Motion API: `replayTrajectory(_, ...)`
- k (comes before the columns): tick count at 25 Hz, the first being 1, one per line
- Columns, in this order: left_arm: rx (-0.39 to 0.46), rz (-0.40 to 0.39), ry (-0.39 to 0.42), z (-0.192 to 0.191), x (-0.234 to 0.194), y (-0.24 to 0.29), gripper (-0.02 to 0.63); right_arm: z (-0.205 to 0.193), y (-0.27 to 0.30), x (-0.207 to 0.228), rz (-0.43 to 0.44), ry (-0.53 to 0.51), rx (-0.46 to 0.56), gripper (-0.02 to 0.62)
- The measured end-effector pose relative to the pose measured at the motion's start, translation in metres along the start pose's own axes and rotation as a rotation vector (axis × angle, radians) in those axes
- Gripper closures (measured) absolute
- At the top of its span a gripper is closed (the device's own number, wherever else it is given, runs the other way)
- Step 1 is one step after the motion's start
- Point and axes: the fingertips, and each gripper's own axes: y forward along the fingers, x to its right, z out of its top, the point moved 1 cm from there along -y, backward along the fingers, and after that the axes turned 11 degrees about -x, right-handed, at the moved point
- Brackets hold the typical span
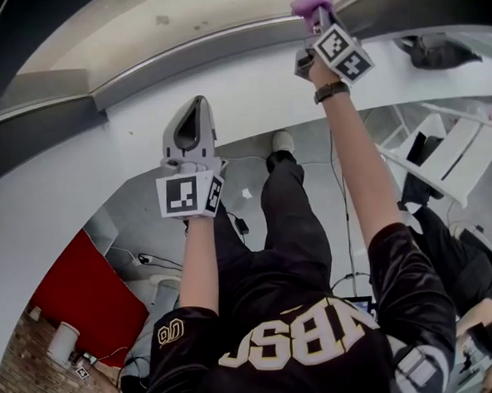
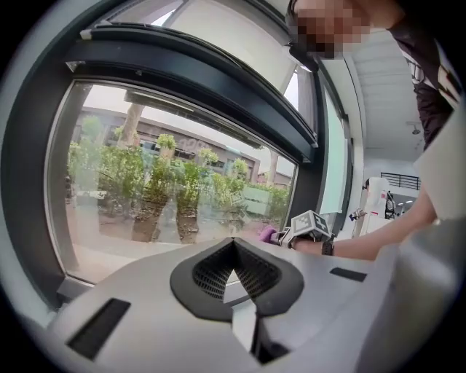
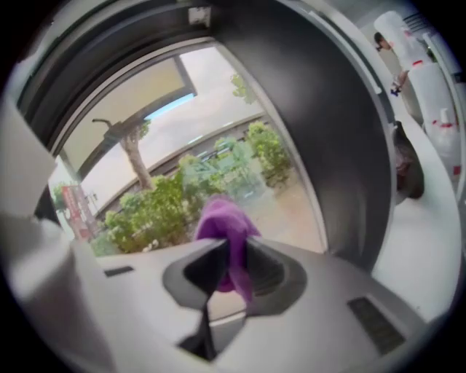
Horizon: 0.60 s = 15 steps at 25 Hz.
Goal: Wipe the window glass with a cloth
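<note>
Window glass (image 3: 218,131) ahead; right gripper (image 3: 227,249) pinches cloth (image 3: 220,218) bunched past its tips; left gripper (image 2: 233,246) pressed together.

We see a dark window frame (image 2: 218,80) around the window glass (image 2: 109,218). Daylight comes through it, and green shrubs (image 2: 156,186) and a low building (image 2: 189,138) stand outside. Below the frame runs a white wall (image 1: 248,100). The floor (image 1: 139,215) is grey, with cables (image 1: 146,259) lying on it. A red panel (image 1: 86,293) stands at the left beside a brick-patterned patch (image 1: 25,388), and a white stair-like structure (image 1: 463,149) stands at the right.
</note>
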Motion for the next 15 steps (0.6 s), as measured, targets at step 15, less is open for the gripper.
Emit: replayTrajectory(15,0.04,0.306,-0.045,0.012,-0.23,-0.172,0.589,-0.341,0.011,-0.485,0.622,-0.569,-0.433,0.52)
